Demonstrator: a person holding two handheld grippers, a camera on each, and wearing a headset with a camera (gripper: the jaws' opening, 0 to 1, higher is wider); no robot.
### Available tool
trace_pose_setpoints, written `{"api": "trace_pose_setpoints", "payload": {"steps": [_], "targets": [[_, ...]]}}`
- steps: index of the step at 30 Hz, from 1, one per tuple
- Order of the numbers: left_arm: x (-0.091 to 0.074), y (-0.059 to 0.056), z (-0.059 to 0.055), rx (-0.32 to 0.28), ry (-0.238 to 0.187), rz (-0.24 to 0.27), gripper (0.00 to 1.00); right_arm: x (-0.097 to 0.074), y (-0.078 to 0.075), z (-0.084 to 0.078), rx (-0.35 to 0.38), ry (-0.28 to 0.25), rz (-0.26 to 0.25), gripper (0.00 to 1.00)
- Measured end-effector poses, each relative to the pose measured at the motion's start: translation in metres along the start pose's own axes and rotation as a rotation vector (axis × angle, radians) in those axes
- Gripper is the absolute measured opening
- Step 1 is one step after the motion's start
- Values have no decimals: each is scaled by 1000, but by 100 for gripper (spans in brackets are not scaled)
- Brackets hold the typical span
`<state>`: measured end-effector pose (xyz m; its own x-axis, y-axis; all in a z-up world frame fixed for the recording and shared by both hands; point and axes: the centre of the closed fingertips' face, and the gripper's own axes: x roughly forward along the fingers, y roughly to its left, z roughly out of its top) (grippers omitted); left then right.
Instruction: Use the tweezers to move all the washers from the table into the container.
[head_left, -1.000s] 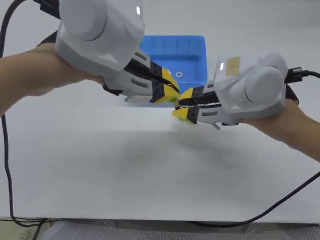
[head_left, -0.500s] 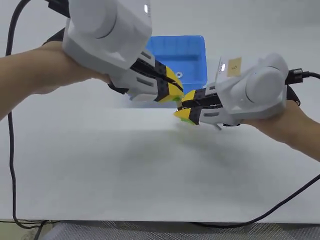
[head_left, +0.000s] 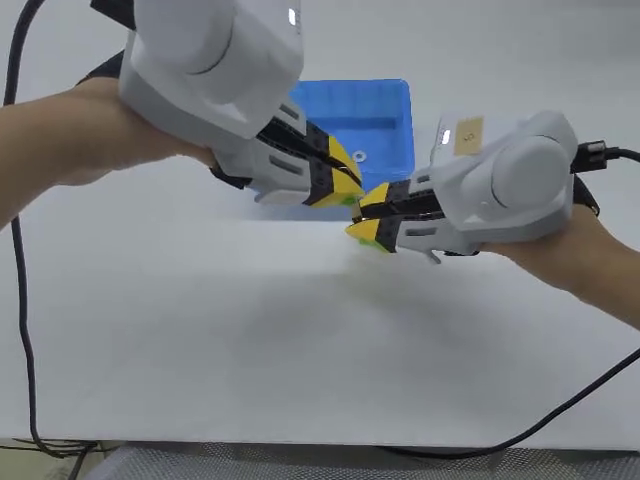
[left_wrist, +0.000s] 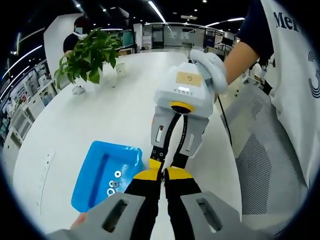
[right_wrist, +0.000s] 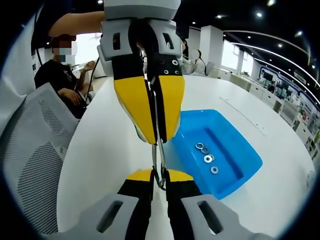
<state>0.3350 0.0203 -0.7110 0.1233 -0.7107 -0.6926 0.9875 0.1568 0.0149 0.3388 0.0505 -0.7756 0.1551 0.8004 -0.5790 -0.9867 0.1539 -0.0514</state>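
Note:
My left gripper and right gripper meet tip to tip above the white table, just in front of the blue container. Thin metal tweezers run from the left gripper's yellow jaws down into the right gripper's jaws. Both pairs of jaws stand shut on the tweezers. Several washers lie inside the container; one washer shows beside the left gripper. In the left gripper view its own jaws point at the right gripper, with the container at lower left.
Black cables trail from both grippers over the table's near edge. A potted plant stands at the table's far end. A mesh chair and a seated person are beside the table.
The left gripper has edged a little to the right, toward the right gripper's tips. The right gripper has hardly moved.

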Motion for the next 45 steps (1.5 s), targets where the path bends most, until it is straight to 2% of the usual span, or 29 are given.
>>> {"api": "trace_pose_setpoints", "payload": {"steps": [10, 14, 21, 24, 27, 34, 38, 45], "targets": [[-32, 0, 13, 11, -14, 33, 7, -10, 4, 33, -23, -46, -8, 10], [-42, 3, 19, 2, -29, 53, 7, -14, 0, 45, -36, -58, -19, 10], [-54, 8, 25, 20, -29, 70, 7, -17, -7, 59, -64, -71, -34, 10], [-57, 16, 26, 35, -20, 88, 7, -16, -14, 63, -95, -64, -43, 10], [-59, 25, 27, 41, -19, 98, 7, -14, -25, 67, -96, -73, -47, 10], [-58, 58, 27, 51, -17, 113, 7, -4, -54, 72, -94, -87, -62, 10], [-49, 73, 23, 39, -19, 110, 7, 2, -68, 65, -88, -79, -69, 10], [-26, 87, 7, 11, 8, 80, 7, 18, -78, 41, -59, -50, -52, 10]]}}
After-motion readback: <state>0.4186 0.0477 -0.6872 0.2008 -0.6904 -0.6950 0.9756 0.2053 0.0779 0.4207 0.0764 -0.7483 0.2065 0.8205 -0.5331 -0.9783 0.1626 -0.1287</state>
